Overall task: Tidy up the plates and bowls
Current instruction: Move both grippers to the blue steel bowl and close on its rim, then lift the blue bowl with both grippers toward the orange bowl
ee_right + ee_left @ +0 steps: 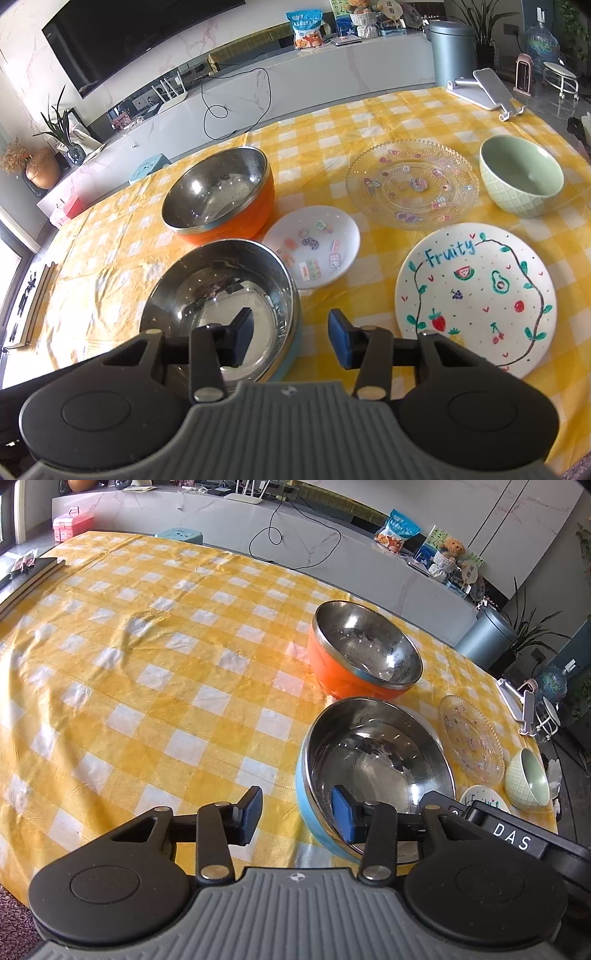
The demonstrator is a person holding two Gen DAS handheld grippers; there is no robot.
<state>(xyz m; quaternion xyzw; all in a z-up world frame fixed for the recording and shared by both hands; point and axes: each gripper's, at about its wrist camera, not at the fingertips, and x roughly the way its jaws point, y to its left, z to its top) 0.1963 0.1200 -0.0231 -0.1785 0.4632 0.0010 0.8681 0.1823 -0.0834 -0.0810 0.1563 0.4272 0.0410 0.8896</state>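
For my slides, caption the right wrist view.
Open right hand-held gripper above blue-sided steel bowl, near Fruity plate.

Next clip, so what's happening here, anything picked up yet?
Nothing is held yet. Both claws are open over the checked table. The left claw straddles the near rim of the blue steel bowl; the right claw hovers at that bowl's other side. The orange bowl, green bowl, glass plate, small sticker plate and "Fruity" plate lie separately, unstacked.
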